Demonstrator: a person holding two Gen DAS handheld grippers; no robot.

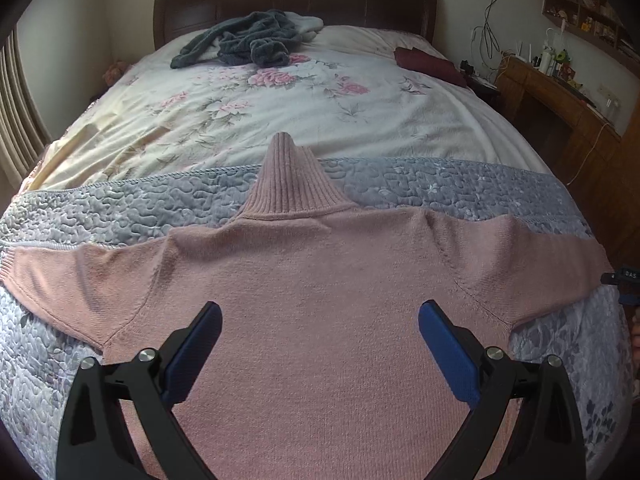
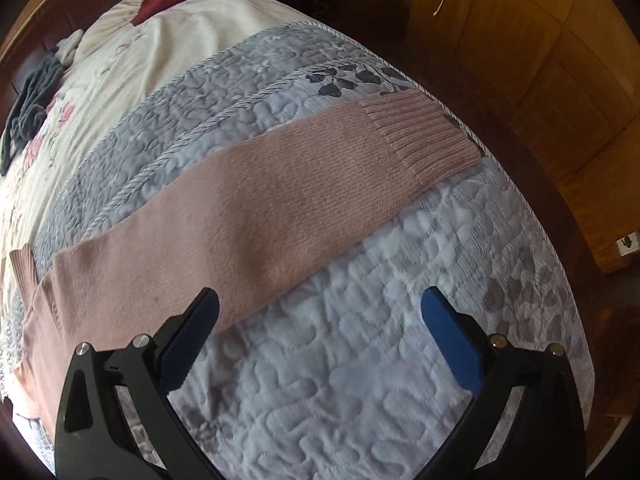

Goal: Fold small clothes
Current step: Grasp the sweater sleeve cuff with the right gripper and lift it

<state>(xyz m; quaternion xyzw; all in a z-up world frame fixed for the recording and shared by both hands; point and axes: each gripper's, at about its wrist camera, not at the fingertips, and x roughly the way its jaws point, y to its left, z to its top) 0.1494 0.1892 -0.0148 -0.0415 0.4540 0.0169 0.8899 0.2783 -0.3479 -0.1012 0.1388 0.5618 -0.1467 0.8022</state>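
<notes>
I see the bed (image 1: 224, 120) filling both views, its far half under a cream floral cover, its near end under a grey quilted blanket (image 1: 120, 204). The pink turtleneck sweater (image 1: 320, 280) lies flat on that blanket, collar pointing toward the headboard, both sleeves stretched out sideways. Its hem is cut off below my left wrist view, and the left cuff runs out at the frame edge. From the right wrist view I get the right sleeve (image 2: 280, 200) whole, its ribbed cuff (image 2: 424, 136) reaching the blanket's corded edge; the body is mostly out of frame there.

Far back, a dark grey garment (image 1: 248, 40) sits crumpled near the headboard, and a maroon cloth (image 1: 428, 62) lies by the right edge; I can't make out what either is.

My left gripper (image 1: 320, 316) hovers over the sweater's chest, fingers spread wide, holding nothing. My right gripper (image 2: 320, 304) is likewise spread and empty, over the blanket just below the sleeve.
</notes>
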